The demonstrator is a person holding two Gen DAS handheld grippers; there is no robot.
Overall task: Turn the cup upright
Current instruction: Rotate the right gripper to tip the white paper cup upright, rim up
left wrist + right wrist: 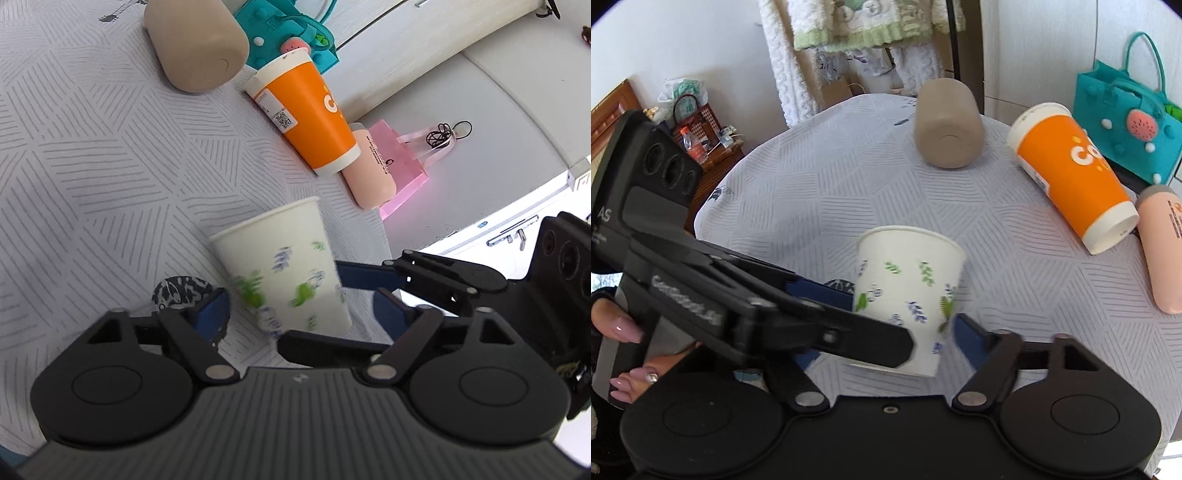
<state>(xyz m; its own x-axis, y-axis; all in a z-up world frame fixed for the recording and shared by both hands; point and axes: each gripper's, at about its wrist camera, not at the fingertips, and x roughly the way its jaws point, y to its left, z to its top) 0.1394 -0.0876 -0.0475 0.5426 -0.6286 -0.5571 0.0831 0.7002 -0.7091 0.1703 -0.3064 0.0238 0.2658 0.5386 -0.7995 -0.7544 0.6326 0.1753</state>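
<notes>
A white paper cup with leaf print (284, 269) stands almost upright, mouth up, slightly tilted, on the patterned tablecloth; it also shows in the right wrist view (908, 291). My left gripper (301, 306) has its blue-padded fingers on either side of the cup's lower part, wider than the cup. My right gripper (886, 325) is also spread around the cup, its blue pad (967, 338) close to the cup's right side. Each gripper's fingers cross in front of the other camera.
An orange paper cup (1075, 173) lies on its side at the right, next to a peach bottle (1163, 251). A beige cup (947, 125) lies on its side farther back. A teal bag (1126, 122) and a pink bag (399, 155) sit by the table edge.
</notes>
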